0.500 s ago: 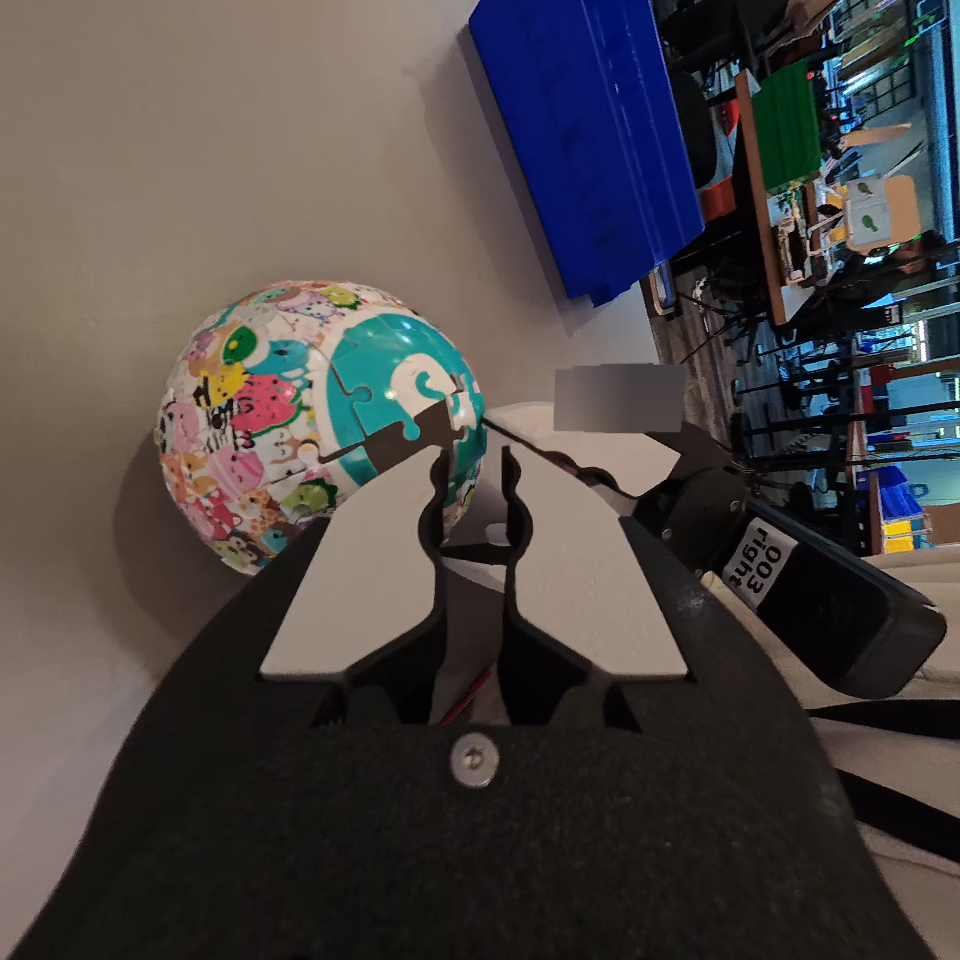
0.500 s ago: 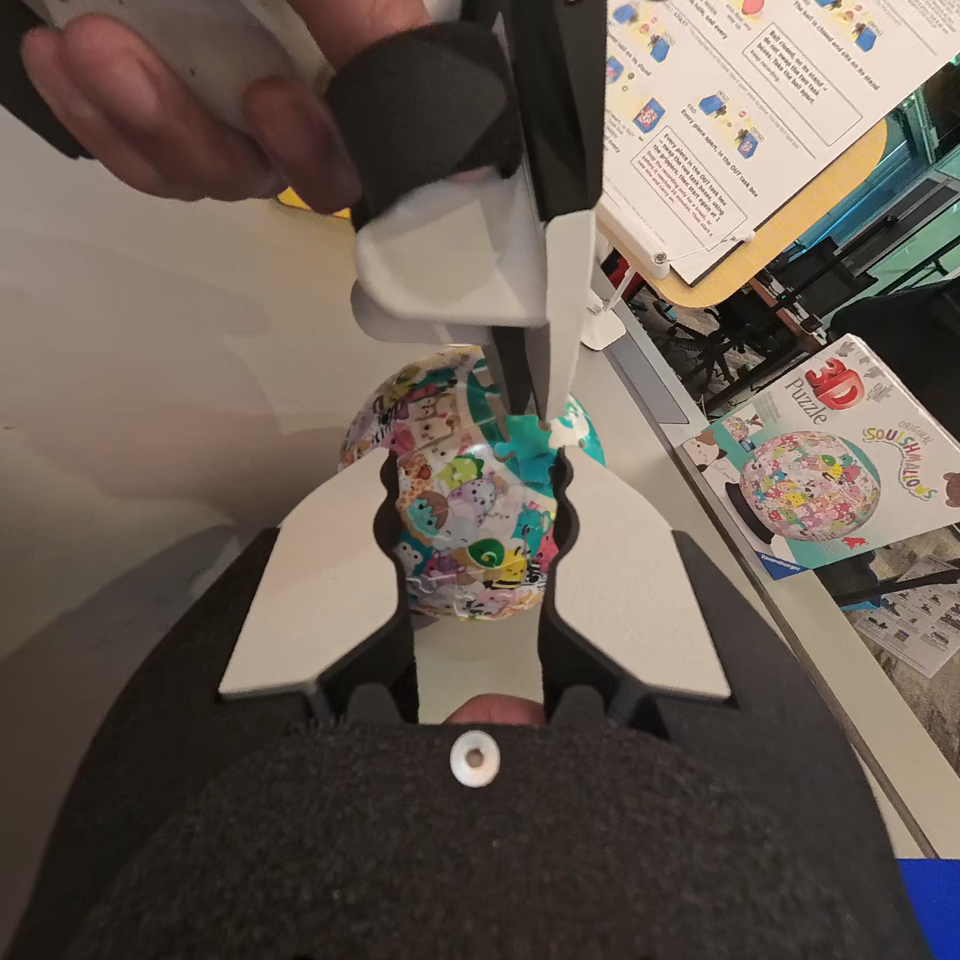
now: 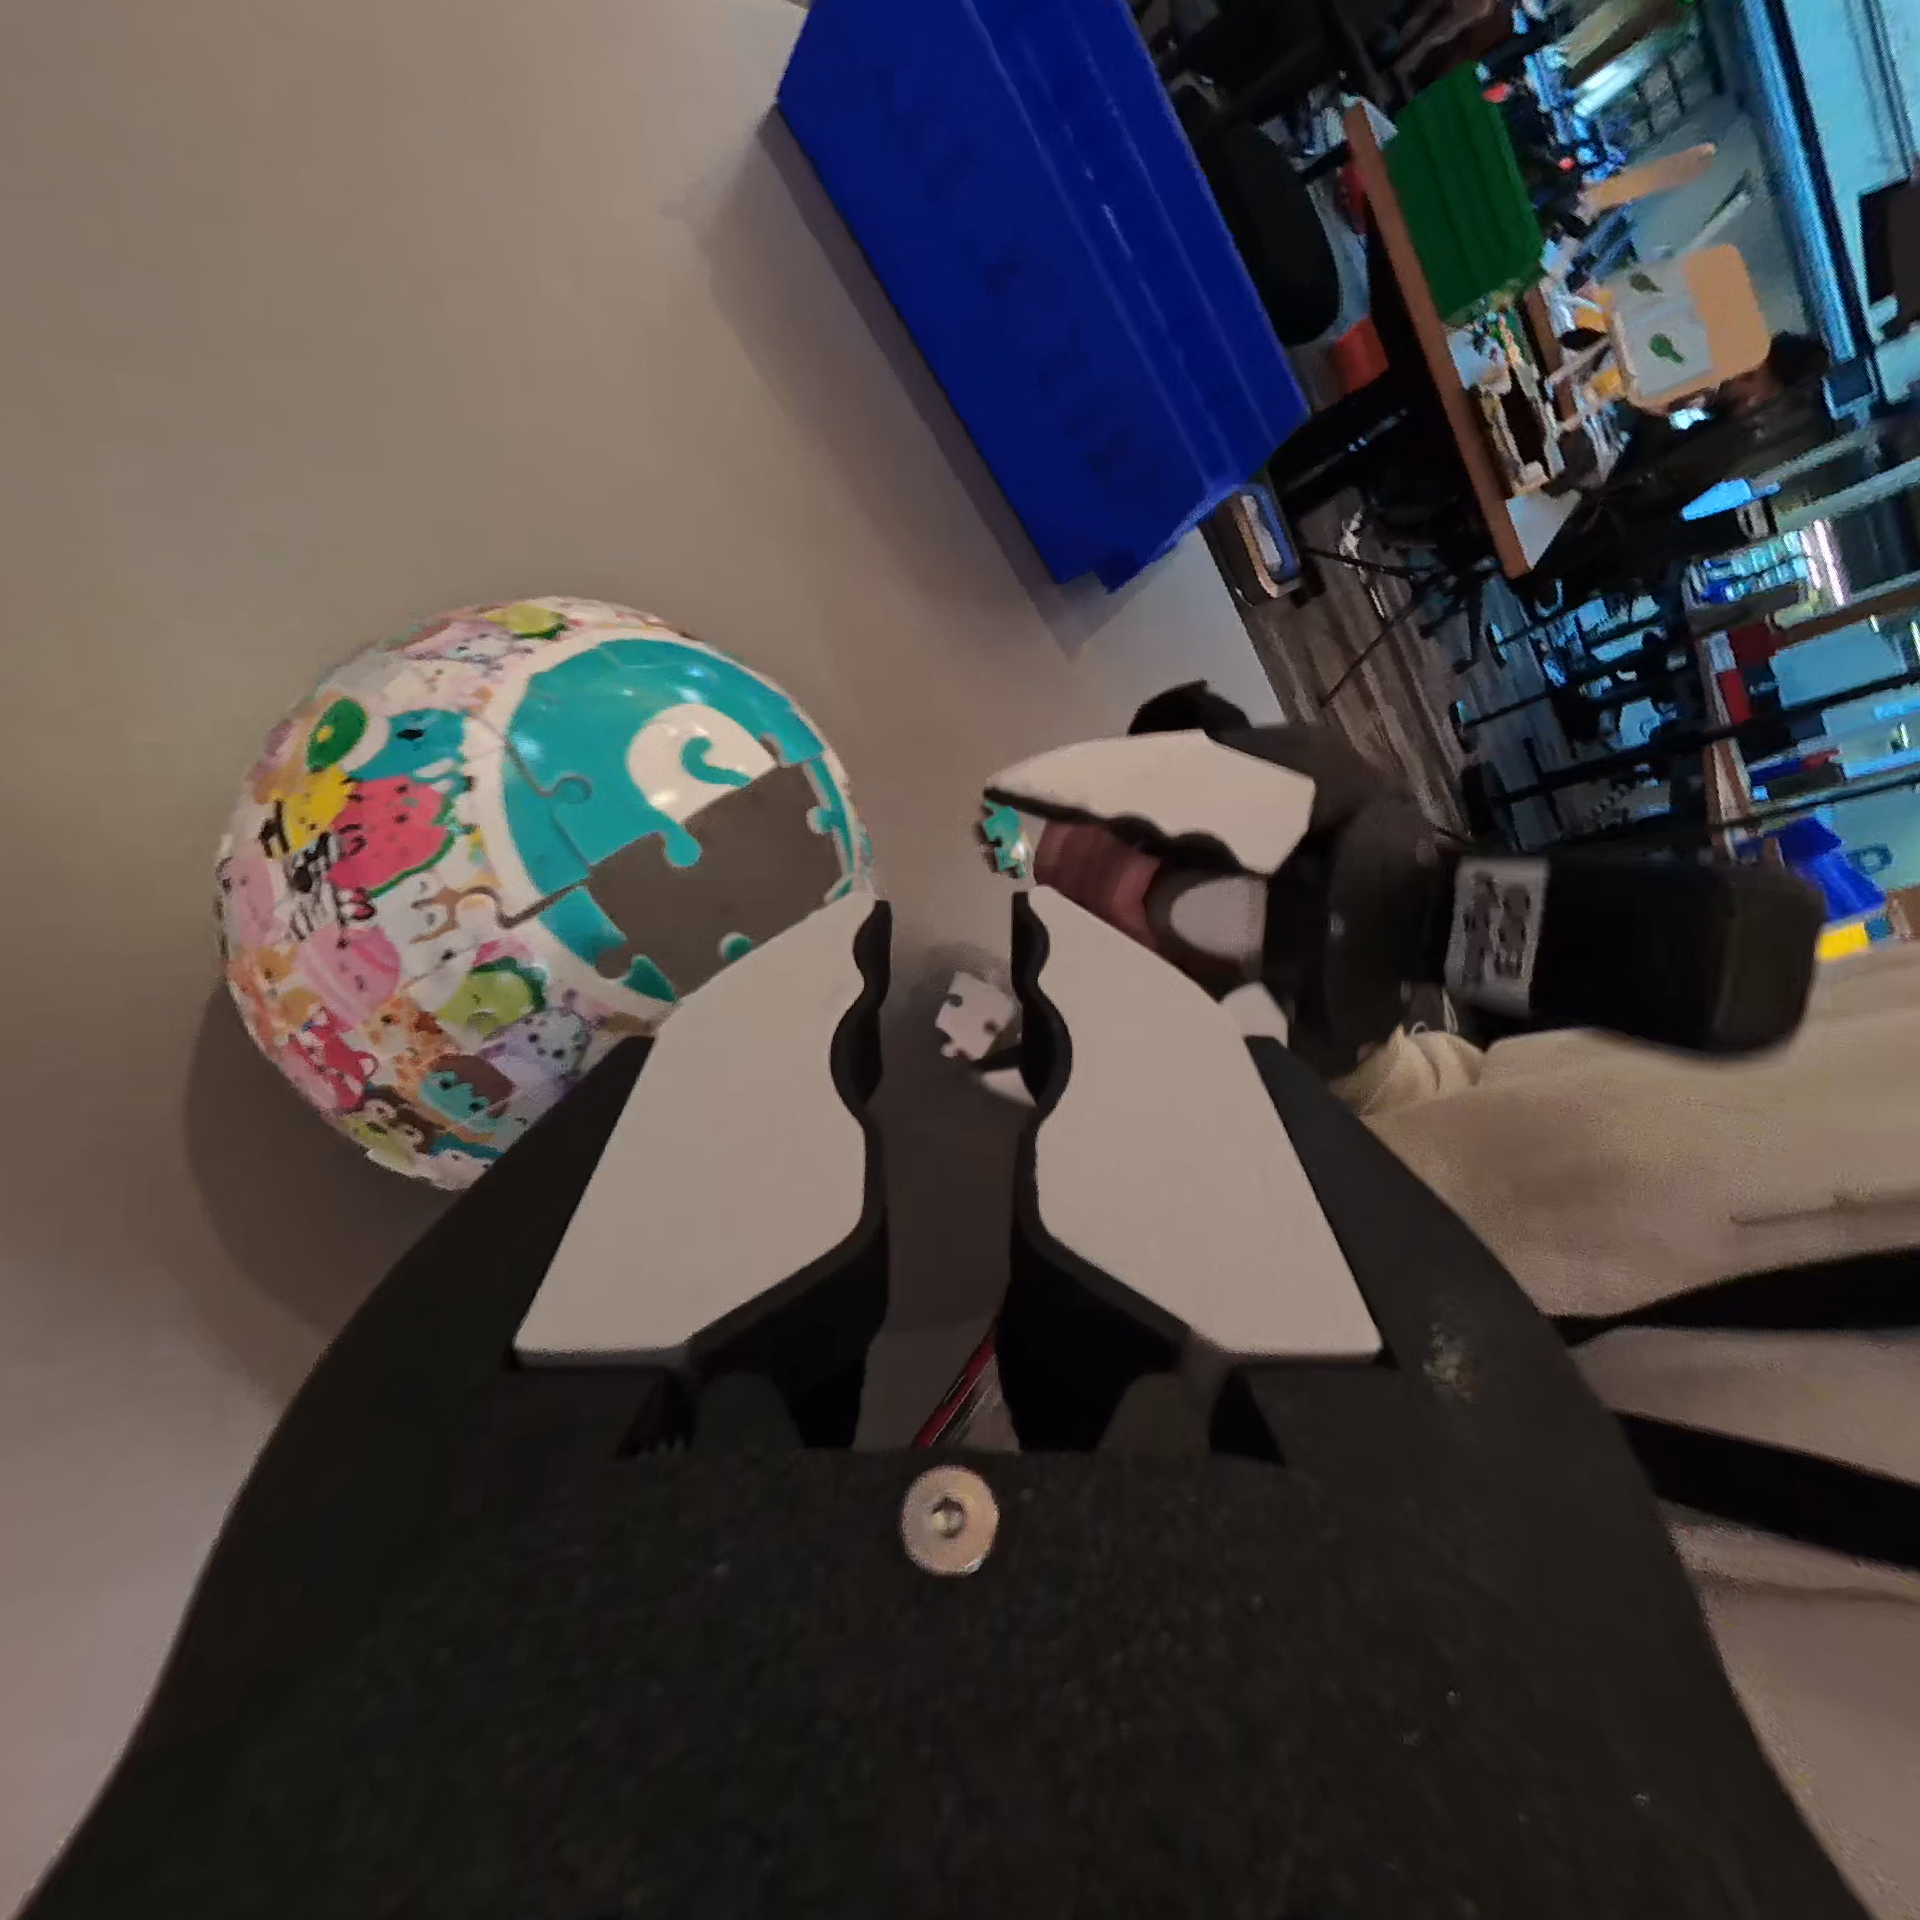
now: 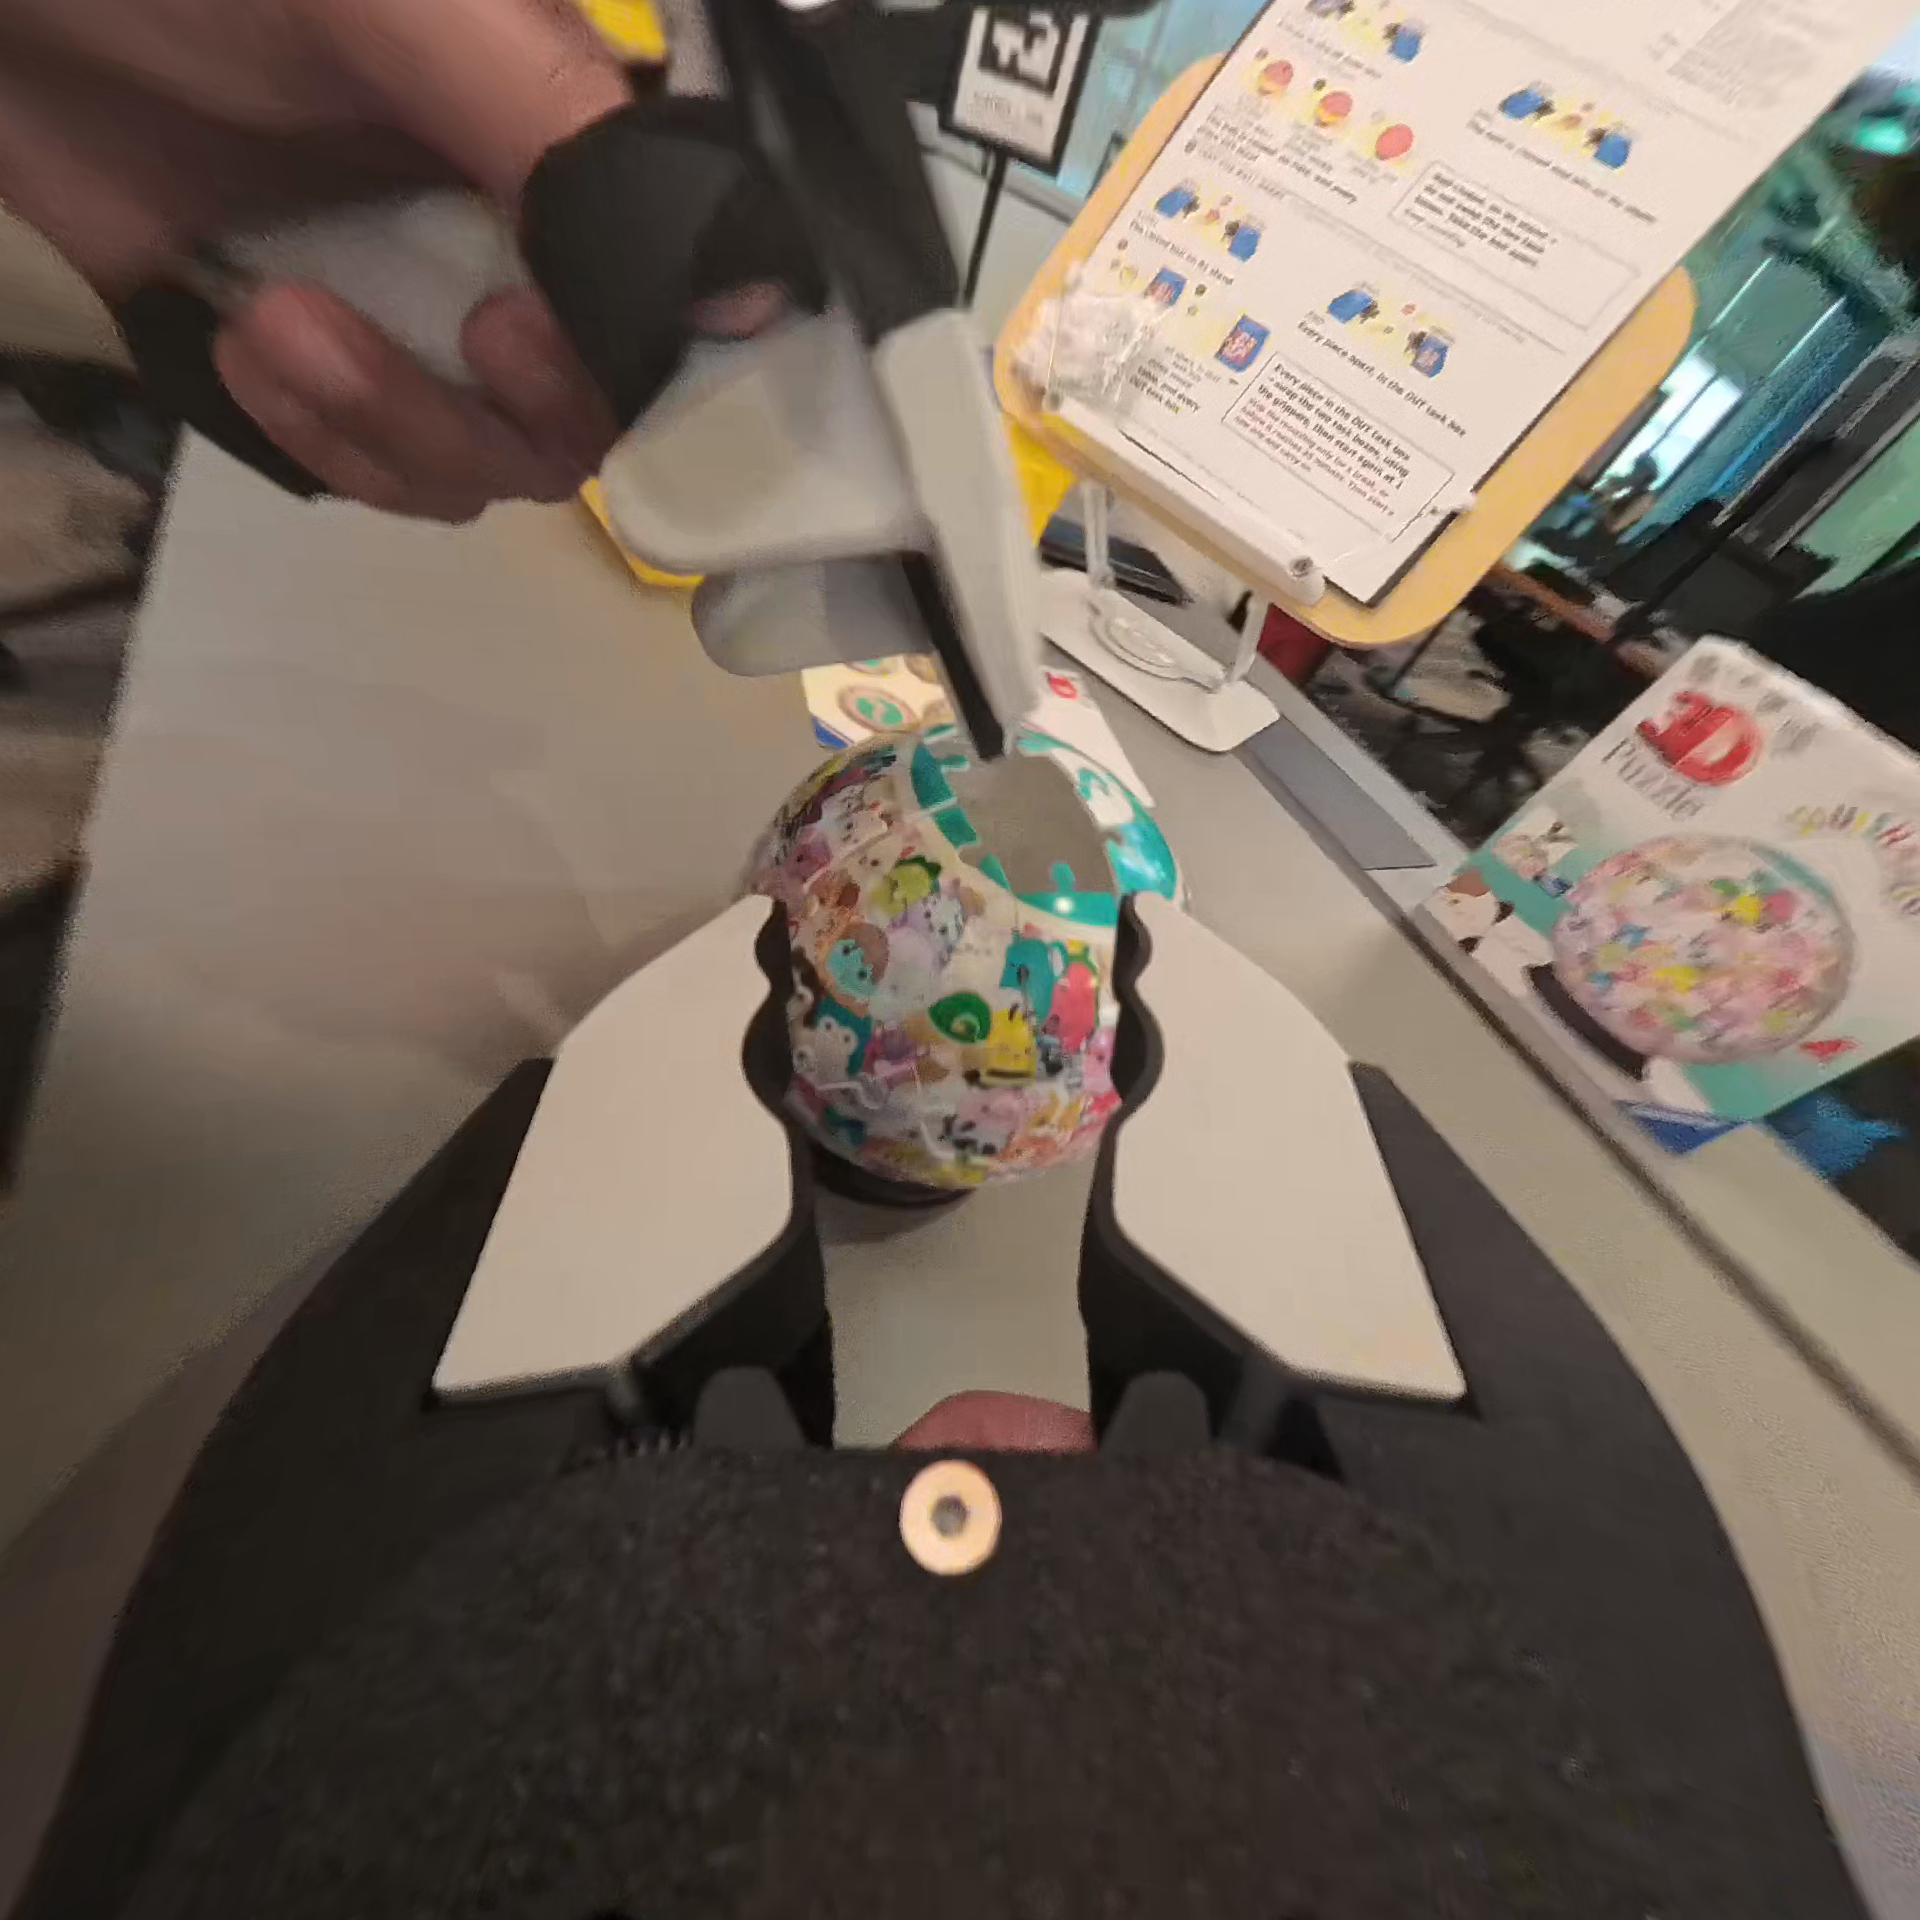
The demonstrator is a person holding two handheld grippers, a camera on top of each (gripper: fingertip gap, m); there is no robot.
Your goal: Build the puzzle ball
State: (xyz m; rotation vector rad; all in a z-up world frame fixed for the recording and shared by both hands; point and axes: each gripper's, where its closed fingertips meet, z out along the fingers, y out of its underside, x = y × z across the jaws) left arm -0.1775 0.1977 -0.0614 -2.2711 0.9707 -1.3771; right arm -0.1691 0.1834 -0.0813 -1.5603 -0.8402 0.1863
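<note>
The colourful puzzle ball (image 3: 436, 894) sits on the grey table with a dark hole (image 3: 727, 883) in its teal cap. My left gripper (image 3: 951, 925) is just right of the ball, jaws a narrow gap apart with nothing between them. In the right wrist view its tip (image 4: 987, 738) hovers over the hole (image 4: 1029, 831). My right gripper (image 4: 951, 914) is open wide, framing the ball (image 4: 935, 997) from short of it. A small teal piece (image 3: 1003, 842) shows at the right gripper's tip (image 3: 1039, 831); I cannot tell if it is held. A white piece (image 3: 971, 1013) lies on the table.
A blue bin (image 3: 1039, 291) lies beyond the ball near the table's edge. The puzzle's box (image 4: 1704, 914) stands off the table's right side. An instruction sheet on a stand (image 4: 1351, 260) is behind the ball. A hand (image 4: 343, 343) holds the left gripper.
The left gripper has lifted off the ball's cap, so the hole now shows. The piece seen at its tip is no longer there. The right gripper has drawn back a little.
</note>
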